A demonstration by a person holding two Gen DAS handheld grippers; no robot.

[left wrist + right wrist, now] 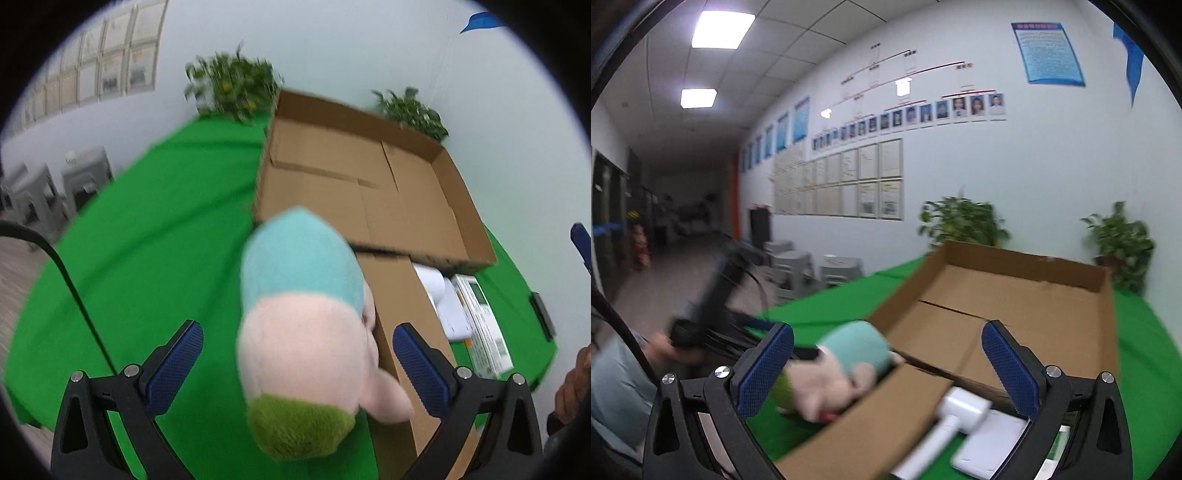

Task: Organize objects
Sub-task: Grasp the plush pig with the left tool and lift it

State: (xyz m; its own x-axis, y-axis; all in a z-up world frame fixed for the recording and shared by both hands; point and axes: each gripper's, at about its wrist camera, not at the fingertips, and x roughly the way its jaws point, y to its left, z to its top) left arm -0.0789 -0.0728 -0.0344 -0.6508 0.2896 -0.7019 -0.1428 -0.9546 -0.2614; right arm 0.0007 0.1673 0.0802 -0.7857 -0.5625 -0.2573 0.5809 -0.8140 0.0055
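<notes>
**Left wrist view: plush toy between spread fingers, box just ahead**

Left wrist view is showing the left gripper [297,363] with its 2 blue-padded fingers [173,363] standing wide apart, the plush toy [301,332] sitting between them but touching neither pad. Whether the toy is resting on the green cloth [155,229] or hanging above it, I cannot tell from this blurred frame. The toy is lying beside the near flap of the cardboard box [354,192], close to the box's near-left corner, outside the tray.

Right wrist view is showing the right gripper [886,369] likewise spread and gripping nothing, hovering over the box flap. A white handled device [960,413] and a flat white box [990,446] are lying below it, near the right edge of the cloth.

By my reading, the step in hand is getting the toy into the box: either a grasp is about to be made or the toy is being let go. Next, the left fingers would need to be closing squarely on the soft body, then lifting it clear of the flap and over the box wall.
</notes>
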